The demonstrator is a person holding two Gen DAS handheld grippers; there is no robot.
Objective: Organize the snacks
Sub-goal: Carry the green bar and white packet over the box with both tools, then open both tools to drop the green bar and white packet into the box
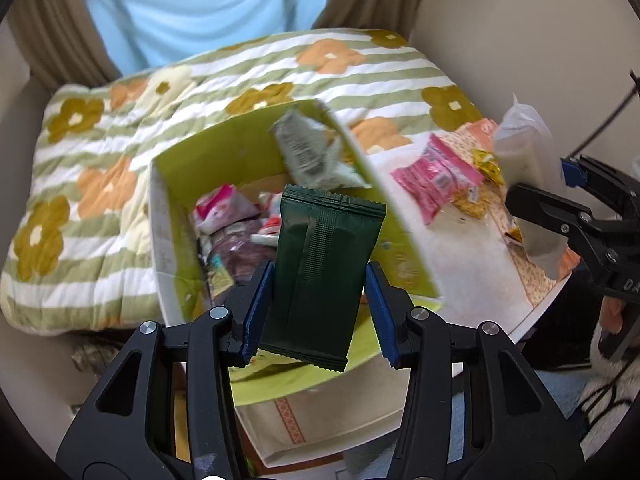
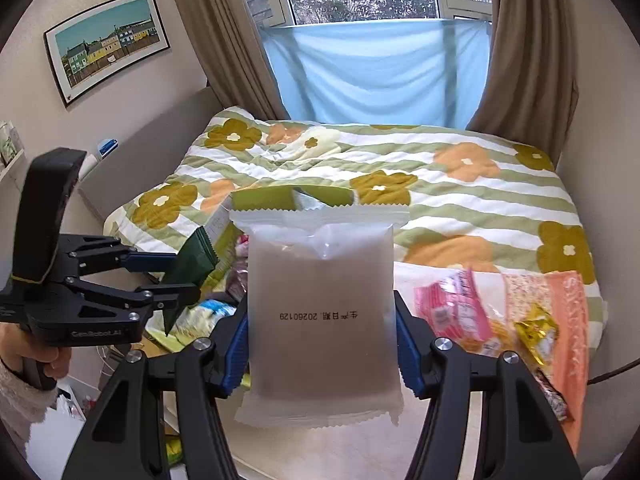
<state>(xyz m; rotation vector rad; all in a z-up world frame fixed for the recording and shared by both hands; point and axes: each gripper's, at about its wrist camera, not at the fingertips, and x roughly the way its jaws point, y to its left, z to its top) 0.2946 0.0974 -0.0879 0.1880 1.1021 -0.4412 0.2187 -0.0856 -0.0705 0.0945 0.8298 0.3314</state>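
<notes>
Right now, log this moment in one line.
left gripper: shut on green packet | right gripper: shut on white packet | box: open

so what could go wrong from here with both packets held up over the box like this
1. The left tongs pinch the dark green packet only by its side edges, so it could slip out short of the green box.
2. The frosted white packet in the right tongs blocks that camera's view of the box.
3. The two tongs are close together and could bump.
</notes>
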